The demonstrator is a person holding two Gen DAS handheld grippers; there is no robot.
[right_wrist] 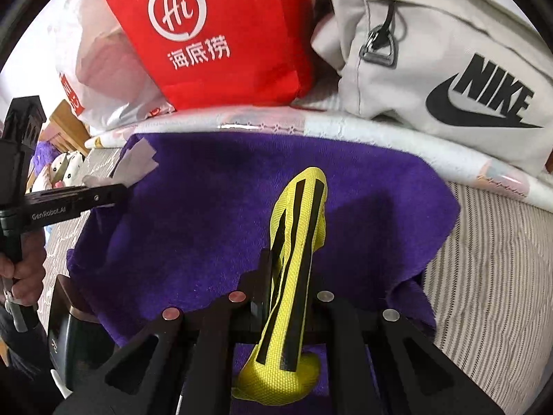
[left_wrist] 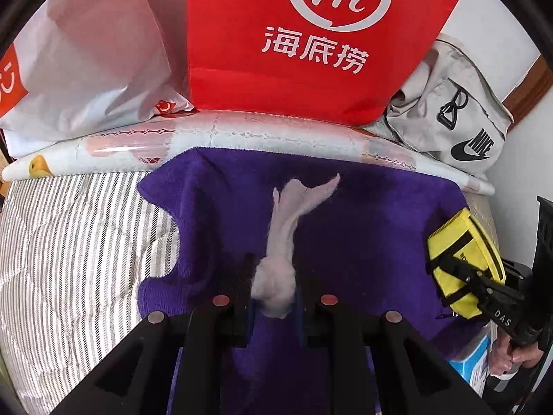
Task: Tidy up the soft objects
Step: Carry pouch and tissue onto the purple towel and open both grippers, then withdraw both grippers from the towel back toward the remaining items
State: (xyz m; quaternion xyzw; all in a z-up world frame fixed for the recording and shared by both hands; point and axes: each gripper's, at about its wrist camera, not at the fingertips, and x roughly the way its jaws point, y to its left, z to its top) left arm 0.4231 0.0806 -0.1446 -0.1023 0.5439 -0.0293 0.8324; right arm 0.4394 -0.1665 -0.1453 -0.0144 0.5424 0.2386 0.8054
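A purple towel (left_wrist: 373, 214) (right_wrist: 193, 228) lies spread on the bed. My left gripper (left_wrist: 274, 276) is shut on a pale white soft cloth (left_wrist: 287, 221), which hangs forward over the towel's middle. In the right wrist view the left gripper (right_wrist: 115, 192) shows at the towel's left edge with the white cloth (right_wrist: 136, 159) in it. My right gripper (right_wrist: 292, 269) is shut on a yellow pouch with black stripes (right_wrist: 304, 207), held over the towel's right part. In the left wrist view the right gripper (left_wrist: 449, 273) and the yellow pouch (left_wrist: 459, 238) sit at the towel's right edge.
Behind the towel stand a red paper bag (left_wrist: 311, 52), a white plastic bag (left_wrist: 86, 55) and a grey Nike bag (left_wrist: 459, 117) on a folded floral sheet (left_wrist: 242, 131). A striped quilt (left_wrist: 69, 242) covers the bed. Plush toys (right_wrist: 65, 169) lie far left.
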